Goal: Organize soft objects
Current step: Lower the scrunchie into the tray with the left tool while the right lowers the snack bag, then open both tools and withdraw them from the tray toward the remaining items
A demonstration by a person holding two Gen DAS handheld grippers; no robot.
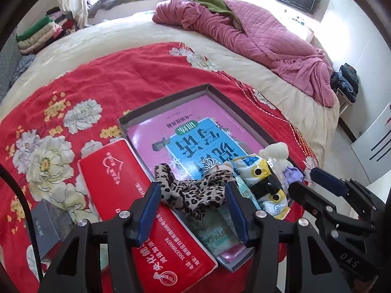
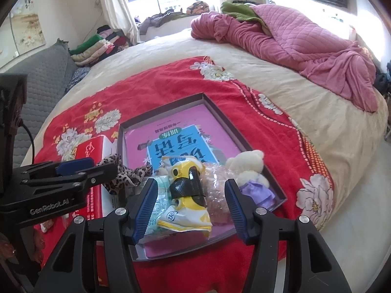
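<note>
Meanwhile, in the left wrist view, the left gripper hung over the near end of a shallow grey box that lay on a red flowered blanket spread across the bed. Its blue-padded jaws stood partly apart, with a leopard-print cloth lying loose between them, draped over the box's left wall; the pads did not press on it. A pink and blue book lined the box's floor. Just left of the box lay a red packet, touching its wall. To the right, a yellow and white snack bag and a cream plush toy rested in the box. Seen from the right wrist, the right gripper stood with its jaws wide apart above the snack bag, which lay in the box's near end, clear of both pads. The plush toy sat just right of it, and the leopard-print cloth to its left.
</note>
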